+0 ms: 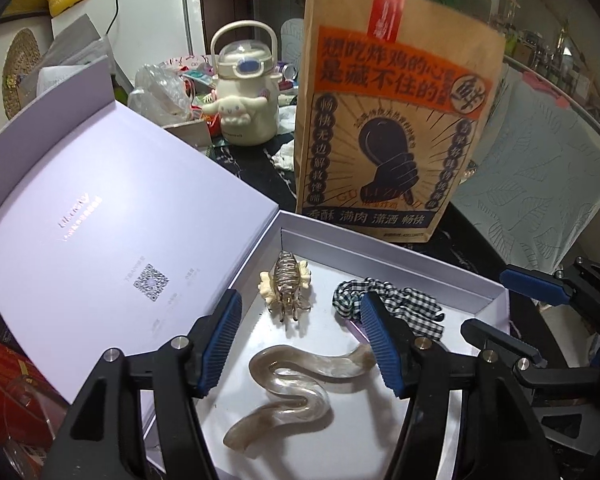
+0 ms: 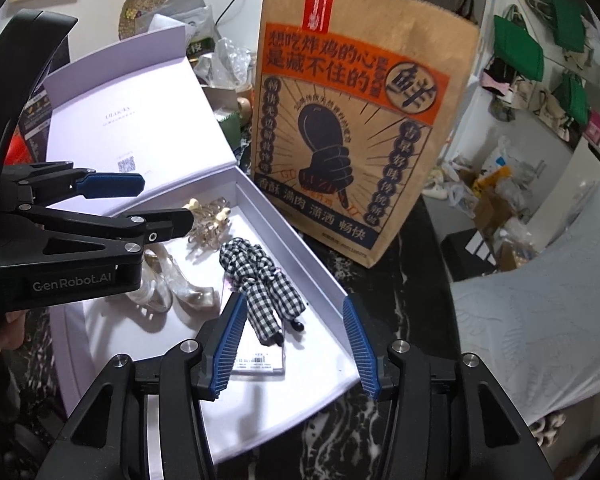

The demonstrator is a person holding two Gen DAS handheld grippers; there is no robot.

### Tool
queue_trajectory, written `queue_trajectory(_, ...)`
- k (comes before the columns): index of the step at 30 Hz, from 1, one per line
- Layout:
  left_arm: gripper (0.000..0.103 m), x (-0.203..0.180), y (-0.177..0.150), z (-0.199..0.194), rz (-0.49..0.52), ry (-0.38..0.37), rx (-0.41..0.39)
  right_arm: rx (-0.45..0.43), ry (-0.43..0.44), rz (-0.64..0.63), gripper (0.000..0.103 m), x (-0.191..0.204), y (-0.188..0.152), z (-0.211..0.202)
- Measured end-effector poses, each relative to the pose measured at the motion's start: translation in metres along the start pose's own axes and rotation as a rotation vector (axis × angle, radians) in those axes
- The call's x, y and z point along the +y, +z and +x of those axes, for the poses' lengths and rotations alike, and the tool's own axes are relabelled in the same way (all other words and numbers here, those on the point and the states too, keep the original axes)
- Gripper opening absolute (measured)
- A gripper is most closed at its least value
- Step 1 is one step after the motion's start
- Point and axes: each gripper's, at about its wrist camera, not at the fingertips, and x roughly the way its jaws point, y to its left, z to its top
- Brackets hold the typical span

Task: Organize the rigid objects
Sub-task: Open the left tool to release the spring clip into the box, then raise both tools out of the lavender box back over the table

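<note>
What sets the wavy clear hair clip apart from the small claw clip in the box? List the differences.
The wavy clear hair clip is long, S-curved and translucent grey; the small claw clip is compact, with cream ends and a metallic wire body. The wavy clip lies flat near the left gripper; the claw clip sits farther back, toward the paper bag. Both rest loose inside the white box, touched by neither gripper.

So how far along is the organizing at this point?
Done: the wavy translucent hair clip, cream-and-clear claw clip and black-and-white gingham scrunchie lie inside the open lavender box. In hand: nothing; the left gripper and right gripper are open and empty. Left: the hinged lid is still open.
</note>
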Motion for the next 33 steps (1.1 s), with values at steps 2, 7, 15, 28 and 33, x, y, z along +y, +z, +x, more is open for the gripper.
queue_trajectory(2, 0.061, 0.001, 0.001, -0.007, 0.000, 0.002, -0.016, -0.011, -0.001, 0.002, 0.050, -0.002, 0.000, -0.006)
queue_trajectory(7, 0.061, -0.001, 0.000, -0.032, 0.000, 0.006, -0.050, -0.045, -0.005, 0.002, 0.051, -0.001, 0.000, -0.025)
queue_trajectory(15, 0.061, -0.004, -0.008, -0.059, -0.011, -0.002, -0.092, -0.087, -0.006, 0.003, 0.054, 0.004, -0.006, -0.051)
queue_trajectory(28, 0.080, -0.009, -0.034, -0.107, -0.032, 0.000, -0.160, -0.139, 0.001, 0.008, 0.059, 0.012, -0.028, -0.093)
queue_trajectory(33, 0.080, -0.009, -0.047, -0.116, -0.040, 0.007, -0.149, -0.157, 0.009, 0.003, 0.059, 0.019, -0.037, -0.107)
